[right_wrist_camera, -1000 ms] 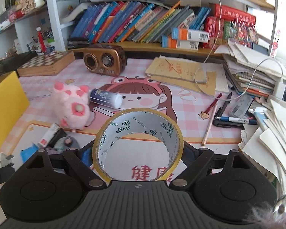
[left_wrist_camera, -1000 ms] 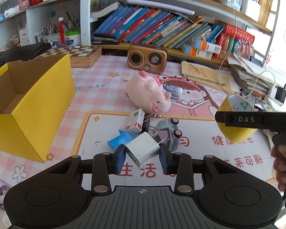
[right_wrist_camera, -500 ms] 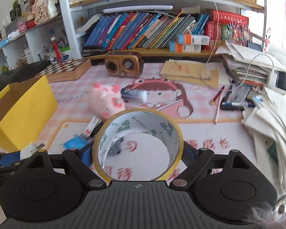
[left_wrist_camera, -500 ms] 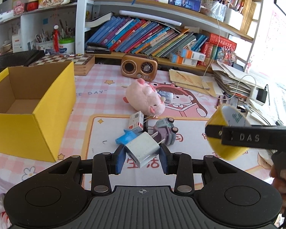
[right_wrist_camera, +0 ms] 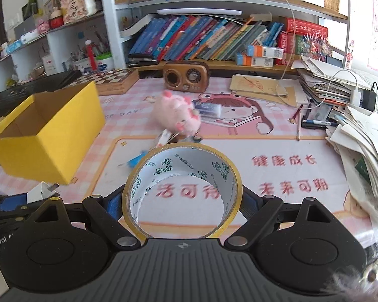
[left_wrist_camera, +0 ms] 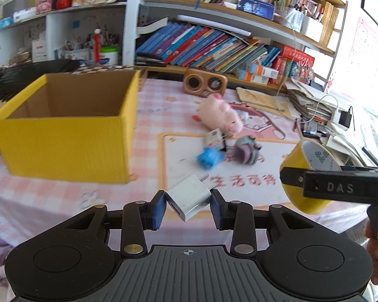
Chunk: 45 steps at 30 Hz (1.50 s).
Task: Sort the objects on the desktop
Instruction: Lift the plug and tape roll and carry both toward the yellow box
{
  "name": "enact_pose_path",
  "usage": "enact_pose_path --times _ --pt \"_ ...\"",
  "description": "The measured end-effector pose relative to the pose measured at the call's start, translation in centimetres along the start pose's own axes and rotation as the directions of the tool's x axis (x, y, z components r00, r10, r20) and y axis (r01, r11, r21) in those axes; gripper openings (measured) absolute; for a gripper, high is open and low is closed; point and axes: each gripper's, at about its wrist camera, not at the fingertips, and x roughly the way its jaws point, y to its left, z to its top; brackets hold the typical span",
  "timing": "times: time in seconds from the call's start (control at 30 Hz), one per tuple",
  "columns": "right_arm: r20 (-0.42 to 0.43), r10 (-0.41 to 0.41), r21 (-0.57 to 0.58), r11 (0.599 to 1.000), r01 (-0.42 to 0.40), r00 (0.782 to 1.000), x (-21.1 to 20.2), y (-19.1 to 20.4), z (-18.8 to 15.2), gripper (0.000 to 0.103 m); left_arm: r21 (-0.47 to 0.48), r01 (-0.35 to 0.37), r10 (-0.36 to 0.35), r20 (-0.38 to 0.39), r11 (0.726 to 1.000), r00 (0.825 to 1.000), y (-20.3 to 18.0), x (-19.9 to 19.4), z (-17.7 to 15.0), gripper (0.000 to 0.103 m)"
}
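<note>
- While the left gripper (left_wrist_camera: 188,207) is clamping it, the white charger (left_wrist_camera: 190,196) is aiming its prongs toward one o'clock.
- The right gripper (right_wrist_camera: 181,201) is squeezing the tape roll (right_wrist_camera: 181,192), its hole facing forward.
- The yellow box (left_wrist_camera: 63,136) is sitting at ten o'clock.

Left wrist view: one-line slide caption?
Left gripper holding a white charger near the yellow box, right gripper alongside carrying a tape roll.
</note>
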Motion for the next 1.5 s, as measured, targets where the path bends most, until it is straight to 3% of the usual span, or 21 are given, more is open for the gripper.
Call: enact_pose_path --times 0.53,1.5 --pt "-0.021 0.056 0.031 0.998 -0.055 0.998 -3.9 9.3 -5.7 0.086 0.027 -0.045 0.045 -0.016 0.999 0.999 7.0 -6.9 -4.2 0.036" --pt "-0.037 0.163 -0.106 0.98 -0.166 0.986 -4.9 17.5 -6.2 0.086 -0.073 -0.125 0.127 0.035 0.99 0.991 13.2 -11.4 -6.3 0.036"
